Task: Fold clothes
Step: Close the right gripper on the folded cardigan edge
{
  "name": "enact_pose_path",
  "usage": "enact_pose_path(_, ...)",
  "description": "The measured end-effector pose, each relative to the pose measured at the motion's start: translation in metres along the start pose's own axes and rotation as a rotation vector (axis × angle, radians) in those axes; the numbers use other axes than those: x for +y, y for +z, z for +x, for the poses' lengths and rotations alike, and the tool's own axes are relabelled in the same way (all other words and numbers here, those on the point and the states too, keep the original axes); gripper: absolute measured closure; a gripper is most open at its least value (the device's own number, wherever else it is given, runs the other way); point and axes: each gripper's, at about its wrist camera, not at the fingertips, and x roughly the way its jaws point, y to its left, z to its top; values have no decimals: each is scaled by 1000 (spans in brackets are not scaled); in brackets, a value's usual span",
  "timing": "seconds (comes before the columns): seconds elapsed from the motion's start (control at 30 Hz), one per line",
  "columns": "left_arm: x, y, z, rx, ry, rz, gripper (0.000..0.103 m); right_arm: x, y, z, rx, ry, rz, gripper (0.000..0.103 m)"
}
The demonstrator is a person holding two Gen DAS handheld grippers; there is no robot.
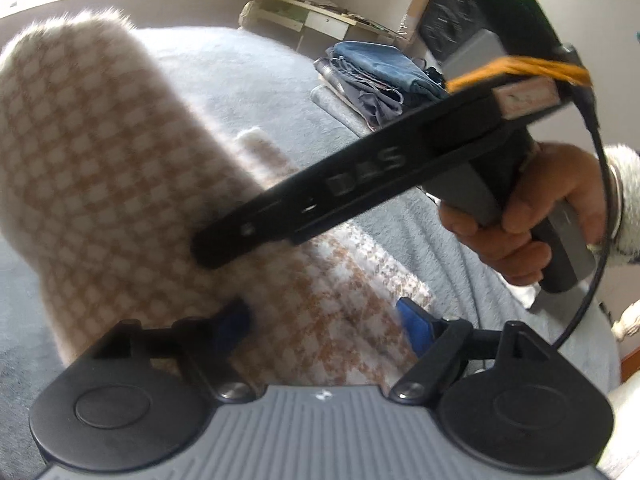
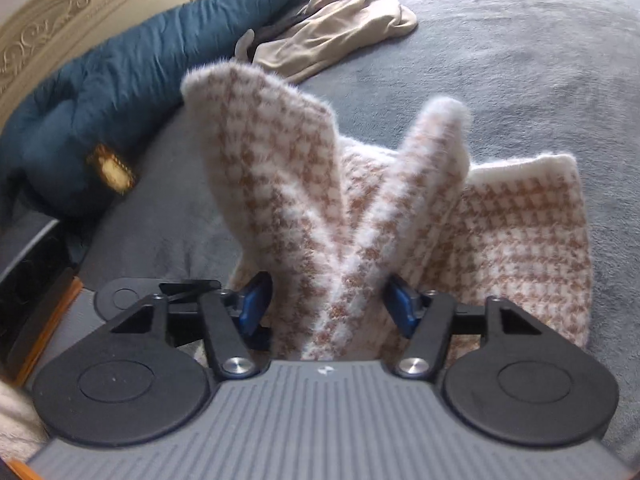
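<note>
The fold of the houndstooth garment (image 2: 500, 220) is mid-step: it lies on the grey bed (image 2: 500, 60), with two fuzzy flaps standing up between the jaws of the right hand-held gripper (image 2: 332, 304), whose pads appear to bracket rather than pinch them. The left hand-held gripper (image 1: 324, 320) stands released above the cloth, nothing clamped. The next move likely calls for closing on an edge and laying it flat.
</note>
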Motion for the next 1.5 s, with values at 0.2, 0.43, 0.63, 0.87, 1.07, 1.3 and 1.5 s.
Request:
enact_pose_path(0.2, -6, -5, -1, -23, 0, 15, 22, 11, 1, 3, 0, -44, -51, 69)
enact_pose_path(0.43, 3, -11, -26, -49, -80, -2, 28, 2, -2, -2, -25, -25, -26, 77)
enact_pose_path(0.63, 23, -22, -64, -117, -170, -43, 28, -10, -4, -4, -32, -1, 16, 78)
enact_pose_path(0.87, 14, -20, -11, -50, 35, 74, 34, -20, -4, -2, -35, 29, 90, 77)
enact_pose_path(1.07, -3, -18, 9, -81, 81, 162, 33, -25, -5, -3, -24, 48, 154, 70)
enact_pose_path(1.3, -6, -17, 15, -92, 82, 171, 32, -26, -9, -2, -11, 71, 160, 49)
enact_pose_path(1.5, -10, -13, 24, -88, 82, 187, 31, -8, 0, 7, -23, 30, 73, 48)
